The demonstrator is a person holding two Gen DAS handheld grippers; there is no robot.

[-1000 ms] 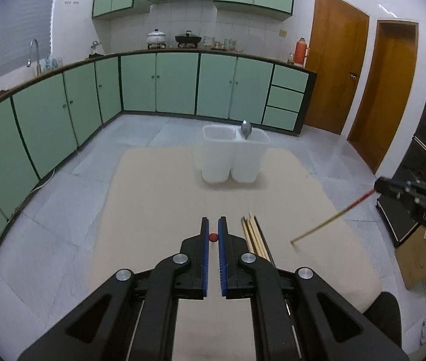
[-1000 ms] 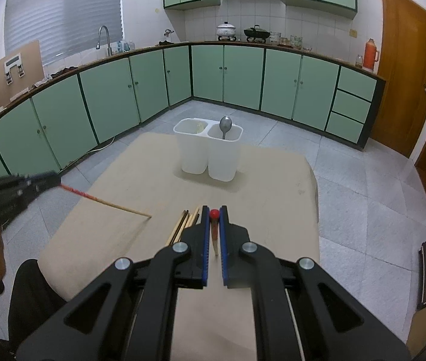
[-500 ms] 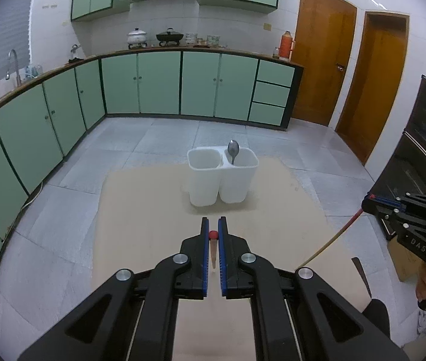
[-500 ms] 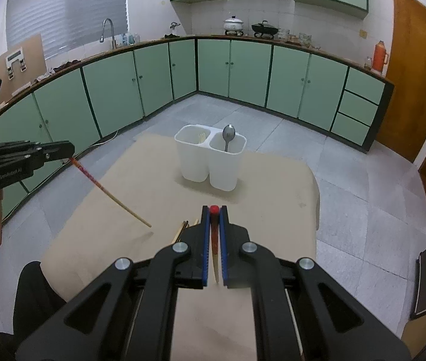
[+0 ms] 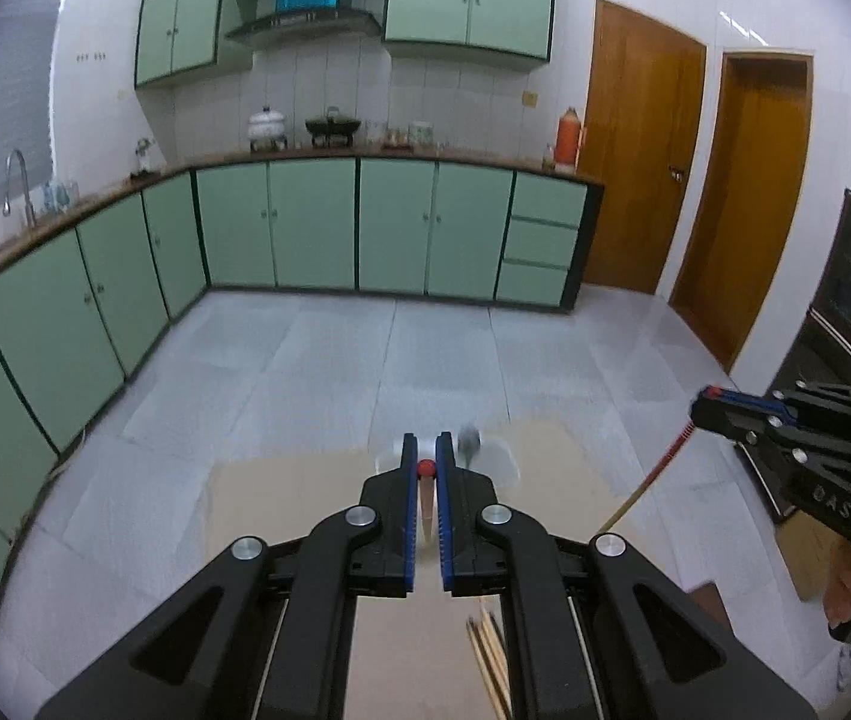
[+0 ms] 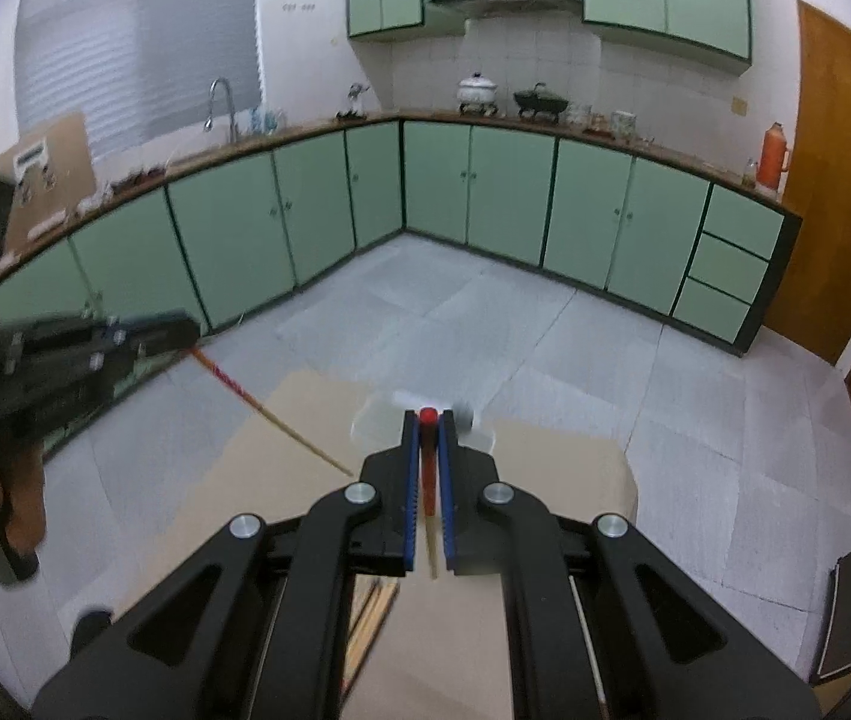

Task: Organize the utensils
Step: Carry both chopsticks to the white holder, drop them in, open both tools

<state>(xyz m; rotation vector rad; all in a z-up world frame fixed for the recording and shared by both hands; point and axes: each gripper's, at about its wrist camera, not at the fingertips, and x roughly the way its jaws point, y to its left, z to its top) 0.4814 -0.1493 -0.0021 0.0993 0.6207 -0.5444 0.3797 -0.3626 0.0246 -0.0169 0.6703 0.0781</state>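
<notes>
Left wrist view is looking over a tan bench (image 5: 305, 498), with green kitchen cabinets (image 5: 305, 228) curving behind it from 9 to 1 o'clock and two wooden doors (image 5: 635, 168) at 2 o'clock. White twin containers (image 5: 500, 459) are sitting blurred at the bench's far edge, mostly hidden behind the left gripper (image 5: 425, 468); a spoon bowl (image 5: 469, 438) is showing just right of its fingers. Those fingers are clenching a red-tipped chopstick (image 5: 425, 495), its red end poking out between the tips. Loose chopsticks (image 5: 488, 654) are lying on the bench at 5 o'clock, under the gripper body.

At 3 o'clock the right gripper (image 5: 703, 411) is hanging above the bench edge, gripping a second chopstick (image 5: 644, 489) that is slanting down toward 7 o'clock.

Right wrist view is showing the right gripper (image 6: 427, 420) grasping its chopstick (image 6: 427, 474) upright-ish between the blue pads, the containers (image 6: 377, 420) blurred just behind. At 9 o'clock the left gripper (image 6: 185, 330) is holding its chopstick (image 6: 269, 414) slanting toward the bench centre.
</notes>
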